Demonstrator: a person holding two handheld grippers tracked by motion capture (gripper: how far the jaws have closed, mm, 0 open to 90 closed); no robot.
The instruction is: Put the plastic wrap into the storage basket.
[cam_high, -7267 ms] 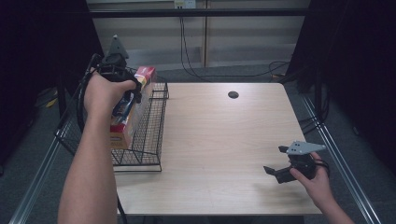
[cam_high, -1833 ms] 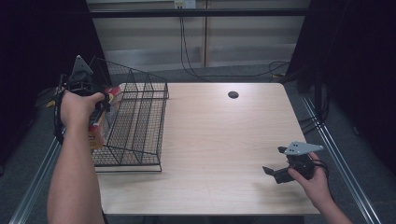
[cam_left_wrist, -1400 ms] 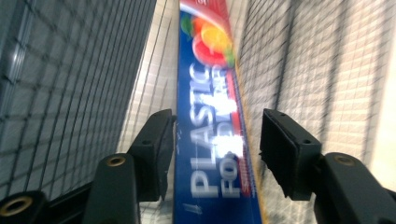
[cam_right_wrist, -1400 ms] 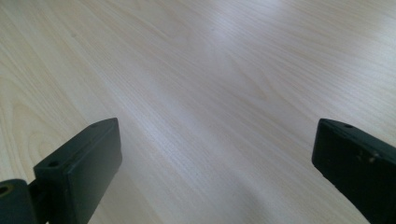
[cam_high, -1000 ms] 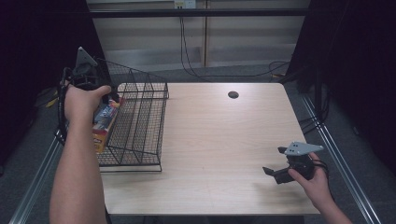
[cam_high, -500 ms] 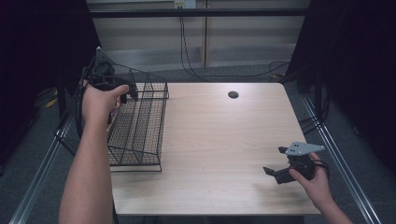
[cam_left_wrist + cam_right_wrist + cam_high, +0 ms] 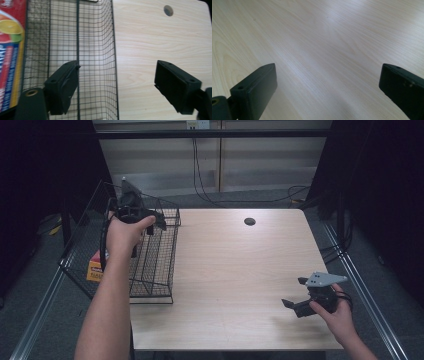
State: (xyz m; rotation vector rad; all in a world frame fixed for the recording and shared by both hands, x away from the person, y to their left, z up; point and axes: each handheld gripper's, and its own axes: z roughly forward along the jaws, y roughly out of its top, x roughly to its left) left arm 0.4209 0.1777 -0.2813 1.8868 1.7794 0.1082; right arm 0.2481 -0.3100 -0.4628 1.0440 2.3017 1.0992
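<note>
The boxed wrap (image 7: 10,57) has left the left gripper (image 7: 115,87), whose just-opening, empty jaws hover beside it, released into the wire basket (image 7: 95,50).

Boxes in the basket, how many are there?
1. A colourful box lies along the left side of the wire basket, away from the open left gripper. More could hide behind the arm.

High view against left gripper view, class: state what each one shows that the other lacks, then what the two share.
The high view alone takes in the person's forearms, the right gripper low over the table and the floor around it. The left gripper view alone gives the box's printed citrus picture and the left gripper open, nothing between its jaws, over the basket's edge. Both share the wire basket, the box beside it, the table and its round hole.
</note>
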